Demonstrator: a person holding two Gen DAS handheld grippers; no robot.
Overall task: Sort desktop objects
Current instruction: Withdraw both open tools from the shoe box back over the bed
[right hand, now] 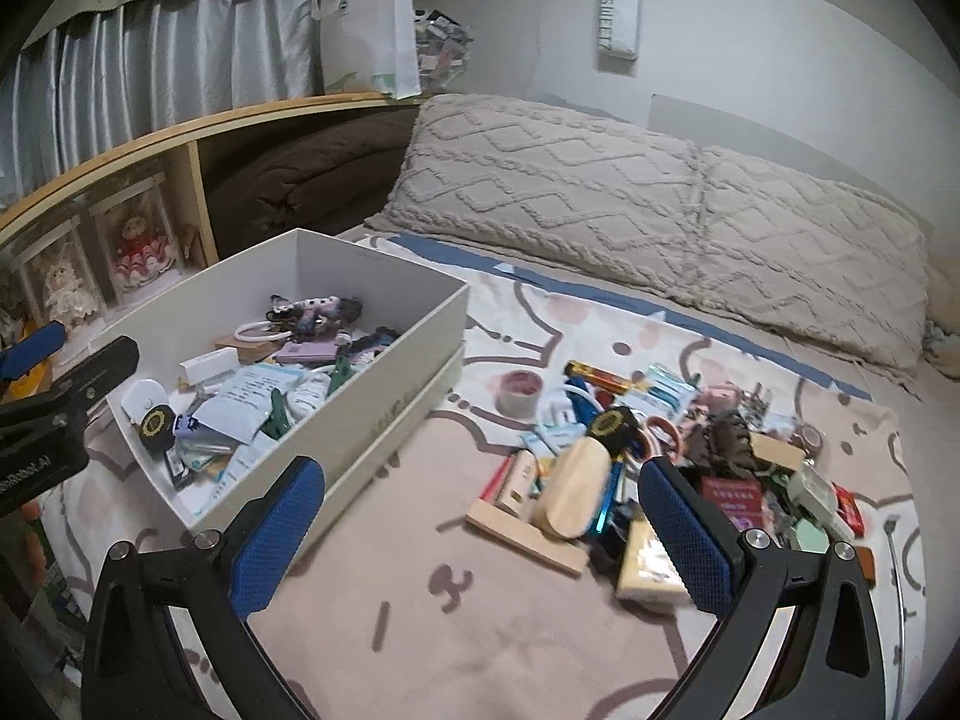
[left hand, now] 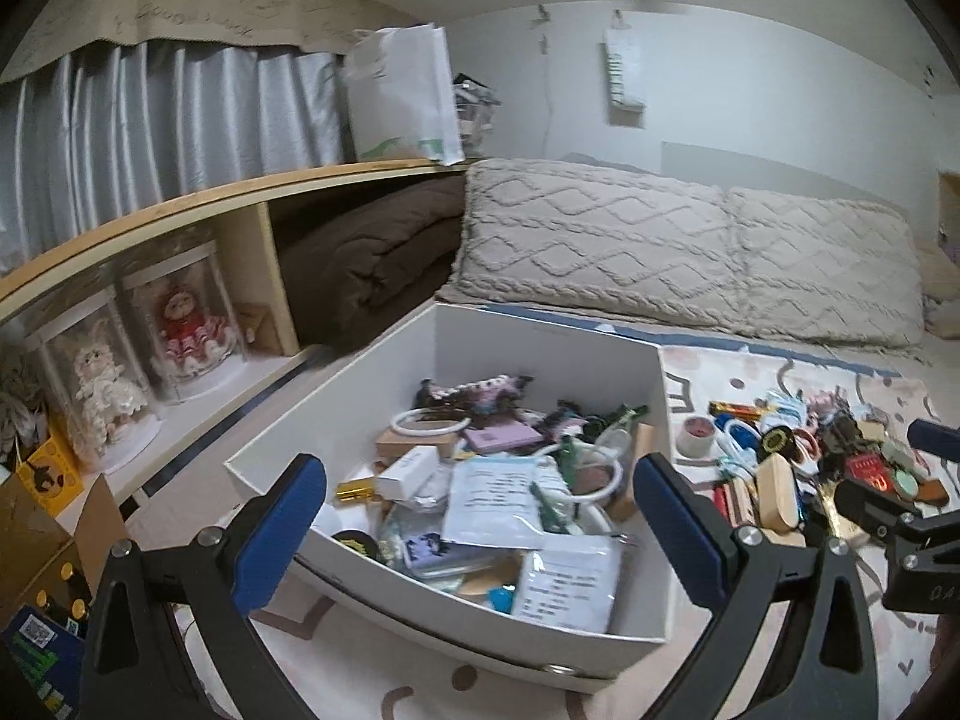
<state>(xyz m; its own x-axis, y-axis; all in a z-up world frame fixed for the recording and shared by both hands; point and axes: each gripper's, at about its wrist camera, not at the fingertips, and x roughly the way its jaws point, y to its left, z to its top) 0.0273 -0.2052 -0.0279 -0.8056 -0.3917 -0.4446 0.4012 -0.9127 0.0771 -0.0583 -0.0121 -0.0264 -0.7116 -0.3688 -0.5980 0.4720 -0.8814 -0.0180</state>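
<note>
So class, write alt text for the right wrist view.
An open, empty right gripper hovers over a blanket, between a white box of sorted items and a loose pile of small objects. Pillows lie behind.

bare blanket [right hand: 480, 612] between white box [right hand: 384, 402] and clutter pile [right hand: 660, 450], pillows [right hand: 630, 198] behind

Matt white card box [right hand: 372, 402], smooth walls. Textured blue rubbery pads [right hand: 273, 534] on matt black plastic fingers, shiny metal pivot bolts [right hand: 755, 537]. Soft printed cloth blanket [right hand: 456, 612] underneath. Pale smooth wood block [right hand: 573, 495], flat wood strip [right hand: 525, 536]. Knitted beige cushions [left hand: 600, 240], rough cable pattern. Glossy clear plastic doll cases [left hand: 180, 324]
</note>
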